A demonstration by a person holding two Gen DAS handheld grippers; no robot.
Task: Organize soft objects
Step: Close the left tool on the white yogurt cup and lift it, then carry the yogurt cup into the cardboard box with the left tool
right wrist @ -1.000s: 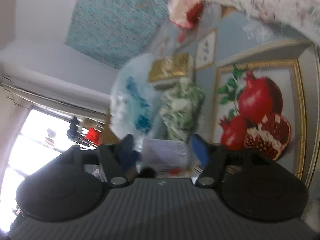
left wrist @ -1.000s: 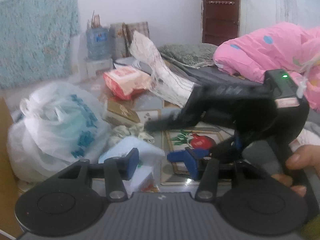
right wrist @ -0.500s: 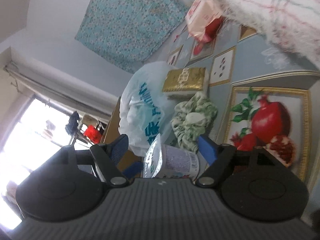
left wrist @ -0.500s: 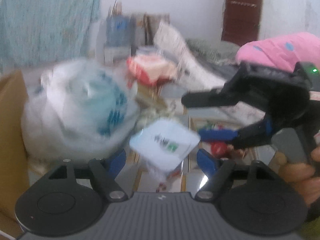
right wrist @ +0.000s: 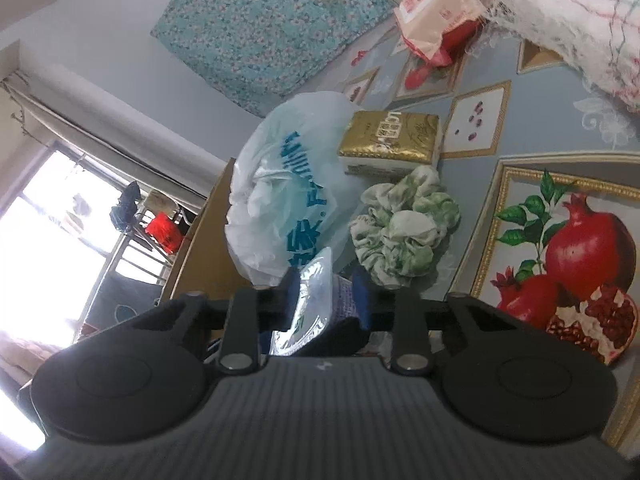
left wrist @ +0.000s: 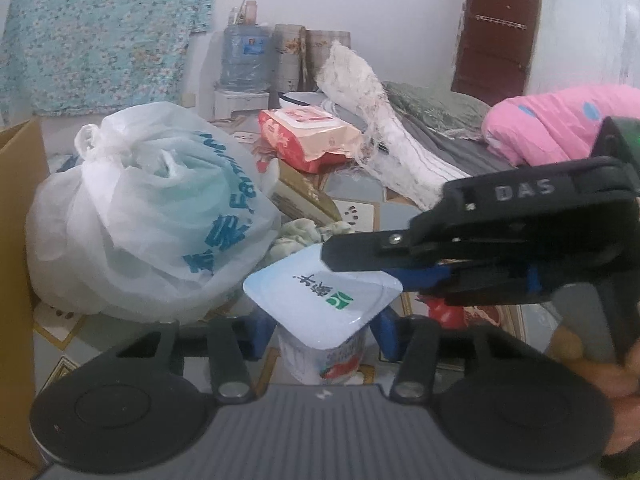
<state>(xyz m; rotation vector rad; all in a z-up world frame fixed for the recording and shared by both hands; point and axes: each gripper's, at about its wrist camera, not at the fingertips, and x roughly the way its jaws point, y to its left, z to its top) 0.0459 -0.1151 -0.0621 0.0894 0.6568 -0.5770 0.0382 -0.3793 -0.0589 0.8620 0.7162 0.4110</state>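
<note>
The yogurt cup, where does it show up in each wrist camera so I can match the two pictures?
Left wrist: the yogurt cup stands bottom centre, lid up, between the left gripper's closing blue fingers.
Right wrist: yogurt cup lies sideways, low centre, between the right gripper's closing fingers.
Shared landmark: the white plastic bag with blue lettering.

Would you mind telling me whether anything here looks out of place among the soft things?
Yes: the yogurt cup, a sealed rigid container, not a soft item. The left hand-held gripper grips its body while the right hand-held gripper closes on its foil lid's edge.
</note>
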